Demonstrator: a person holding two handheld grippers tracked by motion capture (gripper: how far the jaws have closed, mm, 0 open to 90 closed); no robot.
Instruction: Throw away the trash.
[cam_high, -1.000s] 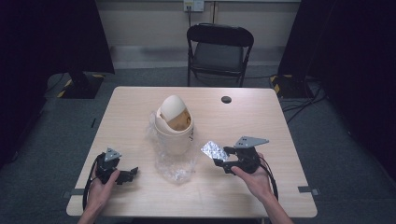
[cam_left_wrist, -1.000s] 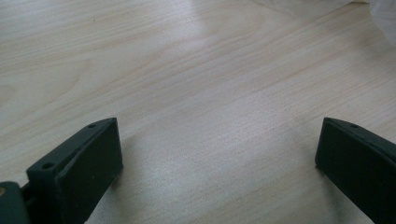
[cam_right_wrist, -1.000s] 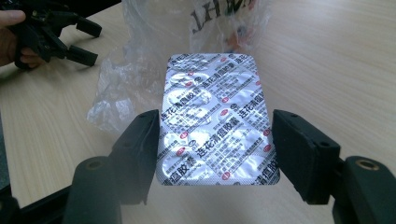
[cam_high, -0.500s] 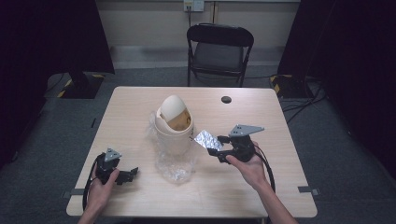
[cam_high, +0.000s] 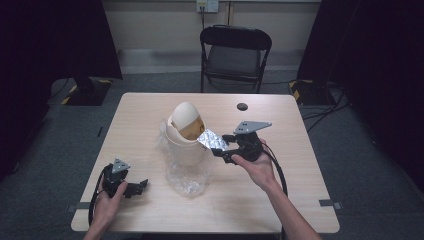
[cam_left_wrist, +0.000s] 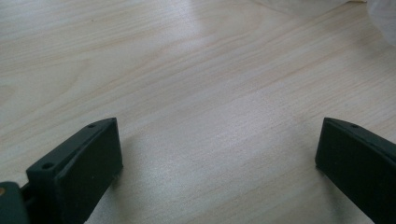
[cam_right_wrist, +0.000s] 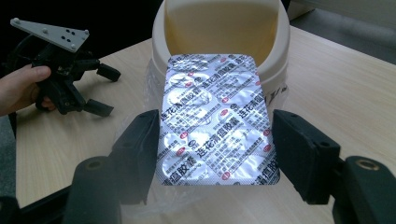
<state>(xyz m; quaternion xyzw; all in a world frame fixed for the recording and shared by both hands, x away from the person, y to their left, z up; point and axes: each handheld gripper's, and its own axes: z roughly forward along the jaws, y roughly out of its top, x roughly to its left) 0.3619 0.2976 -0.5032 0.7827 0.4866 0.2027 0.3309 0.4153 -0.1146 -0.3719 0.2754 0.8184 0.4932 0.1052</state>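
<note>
Right gripper clamps a silvery foil blister pack by its long edges, red print across its bubbled face, its far end at the mouth of a cream plastic swing-lid bin. Crinkled clear plastic surrounds the bin's base. Left gripper, jaws wide apart, rests on the pale wood-grain table. A black folding chair stands beyond.

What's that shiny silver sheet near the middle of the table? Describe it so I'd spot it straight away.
On the pale wooden table stands a cream bin with a domed swing lid. Just at its opening, the right claw holds a flat blister pack by its two long edges. It is the one foil thing there, bubbled and printed with red and dark characters.
</note>
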